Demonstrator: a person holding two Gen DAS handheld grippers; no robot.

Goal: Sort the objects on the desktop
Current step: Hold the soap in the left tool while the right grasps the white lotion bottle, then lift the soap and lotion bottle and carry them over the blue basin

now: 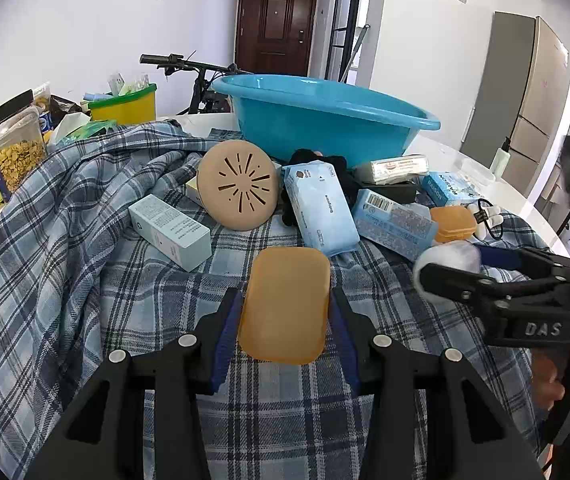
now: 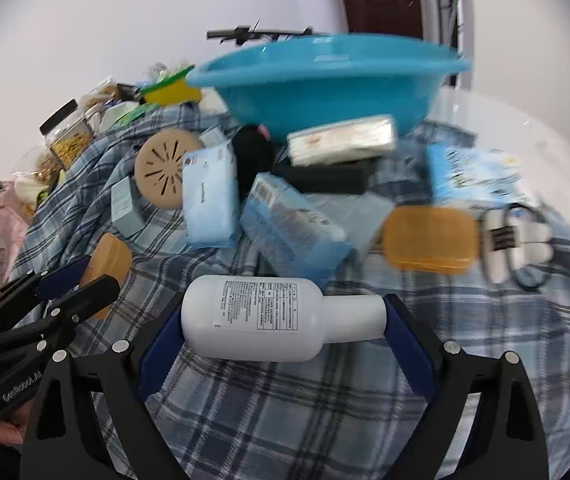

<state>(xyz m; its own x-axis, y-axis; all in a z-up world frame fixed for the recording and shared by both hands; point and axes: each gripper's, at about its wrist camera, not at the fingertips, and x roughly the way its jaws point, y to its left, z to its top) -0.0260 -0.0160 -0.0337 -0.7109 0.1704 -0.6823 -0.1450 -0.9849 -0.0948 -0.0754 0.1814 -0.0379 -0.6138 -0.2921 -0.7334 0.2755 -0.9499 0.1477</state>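
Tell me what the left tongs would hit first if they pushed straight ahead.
Holding the orange soap box, the left tongs would probably run first into the pale blue wipes pack lying just beyond it on the plaid cloth; depth is hard to judge.

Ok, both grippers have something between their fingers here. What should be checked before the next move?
1. Box clamped in left gripper: ok.
2. Bottle spans right gripper, both ends in contact: ok.
3. Bottle grip firm enough to lift: cannot tell.
4. Grippers apart from each other: ok.
5. Basin upright, mouth open: ok.
6. Room inside basin: cannot tell.
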